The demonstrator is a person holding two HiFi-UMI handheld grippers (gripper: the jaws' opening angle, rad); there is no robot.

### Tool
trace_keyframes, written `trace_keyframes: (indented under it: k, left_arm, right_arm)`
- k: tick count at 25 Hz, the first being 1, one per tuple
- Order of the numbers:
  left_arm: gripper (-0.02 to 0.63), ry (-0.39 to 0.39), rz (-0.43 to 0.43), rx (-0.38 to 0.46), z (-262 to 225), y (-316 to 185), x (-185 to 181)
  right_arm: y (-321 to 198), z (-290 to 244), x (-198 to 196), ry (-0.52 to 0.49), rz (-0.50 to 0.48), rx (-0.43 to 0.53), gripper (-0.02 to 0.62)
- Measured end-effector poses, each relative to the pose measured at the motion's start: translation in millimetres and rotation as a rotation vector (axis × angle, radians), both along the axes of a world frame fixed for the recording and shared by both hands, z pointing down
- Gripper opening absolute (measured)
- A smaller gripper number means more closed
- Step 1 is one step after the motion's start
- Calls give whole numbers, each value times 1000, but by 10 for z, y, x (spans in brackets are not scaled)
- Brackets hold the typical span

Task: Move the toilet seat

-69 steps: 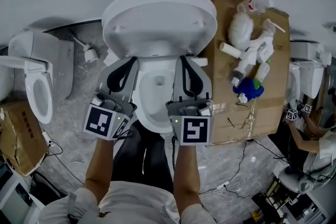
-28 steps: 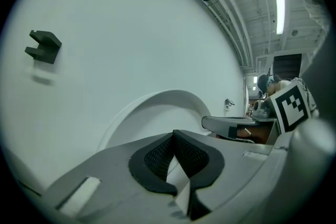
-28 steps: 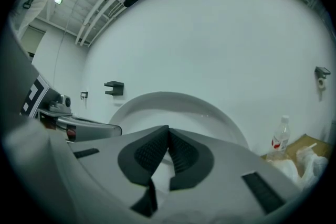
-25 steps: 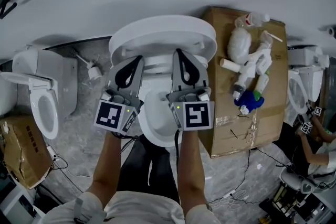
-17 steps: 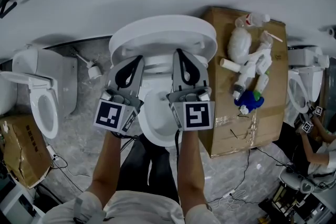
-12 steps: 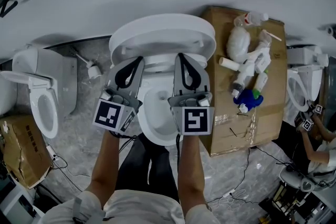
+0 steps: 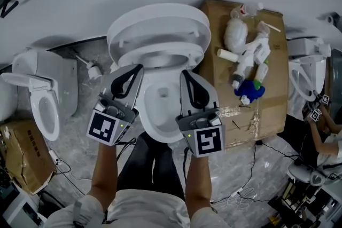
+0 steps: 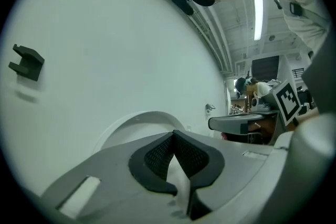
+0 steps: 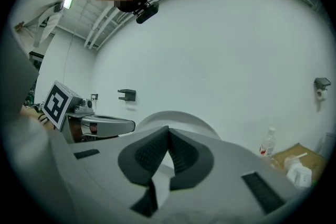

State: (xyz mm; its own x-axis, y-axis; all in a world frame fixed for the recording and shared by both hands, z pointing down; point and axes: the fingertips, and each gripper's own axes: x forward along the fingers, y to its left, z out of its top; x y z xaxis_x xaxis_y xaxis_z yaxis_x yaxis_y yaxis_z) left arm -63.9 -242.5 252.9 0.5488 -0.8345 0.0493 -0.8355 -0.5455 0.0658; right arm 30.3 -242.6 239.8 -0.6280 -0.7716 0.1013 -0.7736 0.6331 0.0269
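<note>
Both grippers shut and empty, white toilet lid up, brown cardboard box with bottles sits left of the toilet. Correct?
Wrong side: the head view shows the brown cardboard box with white bottles right of the white toilet. The lid is up; left gripper and right gripper are shut, empty.

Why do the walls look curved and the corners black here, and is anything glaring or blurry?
Head view: the wide lens bows the wall-floor line beside the white oval toilet lid; light even, shadows soft. Left gripper view: round picture, black corners; the ceiling strip light glares white. Right gripper view: same round frame; the grey right tool looms large, its near body soft.
</note>
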Motion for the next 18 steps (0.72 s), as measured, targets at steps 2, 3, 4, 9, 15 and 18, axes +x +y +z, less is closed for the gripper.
trace_keyframes:
  k: [2,3,4,9,15,18]
  left_arm:
    - [-3,-4,16,1,-3,97,61]
    - [-3,-3,21,2,0,144,91]
    - [-3,-2,26,0,10,192,121]
    - [-3,-15,59,-30,101,427,281]
    - [-3,-39,94,-31,96,643,445]
    - [-3,-42,98,-27,73,725,503]
  right_arm:
    - [113,6,51,1,-5,-7,-3]
    - [171,26,77,2,-6,-16,-3]
    - [229,51,100,4,-9,-26,-3]
    - [495,172,165,21,-28,-61,-2]
    - [690,184,221,-7,-28,-74,-2]
    - [780,192,239,-11,-32,-84,-2]
